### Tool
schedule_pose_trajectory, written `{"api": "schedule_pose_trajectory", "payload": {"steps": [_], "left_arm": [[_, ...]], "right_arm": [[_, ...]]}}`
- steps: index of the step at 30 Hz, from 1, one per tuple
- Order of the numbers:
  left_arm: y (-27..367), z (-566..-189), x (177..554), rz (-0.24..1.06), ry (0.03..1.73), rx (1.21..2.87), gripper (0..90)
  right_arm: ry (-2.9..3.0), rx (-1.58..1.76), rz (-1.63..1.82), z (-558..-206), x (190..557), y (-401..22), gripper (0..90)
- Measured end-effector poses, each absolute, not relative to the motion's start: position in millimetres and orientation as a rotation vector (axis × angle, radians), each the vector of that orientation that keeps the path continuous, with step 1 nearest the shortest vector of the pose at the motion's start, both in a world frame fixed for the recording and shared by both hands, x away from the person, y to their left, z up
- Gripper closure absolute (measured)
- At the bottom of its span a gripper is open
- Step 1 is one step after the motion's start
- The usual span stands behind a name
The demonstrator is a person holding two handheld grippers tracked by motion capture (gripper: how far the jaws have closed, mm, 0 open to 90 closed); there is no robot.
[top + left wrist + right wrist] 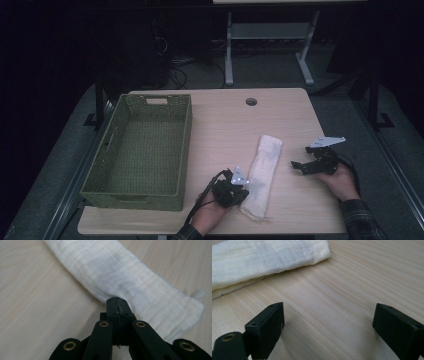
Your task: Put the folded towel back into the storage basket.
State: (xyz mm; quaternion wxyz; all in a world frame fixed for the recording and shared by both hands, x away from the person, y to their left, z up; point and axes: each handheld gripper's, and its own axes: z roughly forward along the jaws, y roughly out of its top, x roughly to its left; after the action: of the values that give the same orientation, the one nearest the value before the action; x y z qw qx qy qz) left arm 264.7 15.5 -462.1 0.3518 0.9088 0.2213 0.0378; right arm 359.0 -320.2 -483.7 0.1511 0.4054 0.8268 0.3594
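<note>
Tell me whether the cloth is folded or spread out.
Folded. The cloth lies on the table as a long narrow strip, with layered edges showing in the right gripper view.

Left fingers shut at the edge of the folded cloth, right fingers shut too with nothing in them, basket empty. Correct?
Not quite. The right gripper is open: the right gripper view shows its fingers spread wide over bare table. The rest holds: the left gripper is shut at the edge of the folded cloth, and the basket is empty.
</note>
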Motion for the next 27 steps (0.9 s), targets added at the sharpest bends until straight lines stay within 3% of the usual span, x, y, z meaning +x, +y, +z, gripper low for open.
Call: {"api": "schedule_pose_trajectory", "payload": {"steps": [15, 20, 27], "left_arm": [[-25, -464, 250, 0.049, 0.364, 2.374, 85.9], [-21, -451, 261, 0.000, 0.319, 2.356, 70.8], [-31, -445, 278, -0.041, 0.162, 2.374, 39.7]], "right_arm": [[2.372, 1.167, 1.031, -484, 359, -320, 10.0], [2.373, 1.167, 1.031, -484, 359, -320, 10.0], [2.373, 1.167, 1.027, -484, 359, -320, 10.0]]}}
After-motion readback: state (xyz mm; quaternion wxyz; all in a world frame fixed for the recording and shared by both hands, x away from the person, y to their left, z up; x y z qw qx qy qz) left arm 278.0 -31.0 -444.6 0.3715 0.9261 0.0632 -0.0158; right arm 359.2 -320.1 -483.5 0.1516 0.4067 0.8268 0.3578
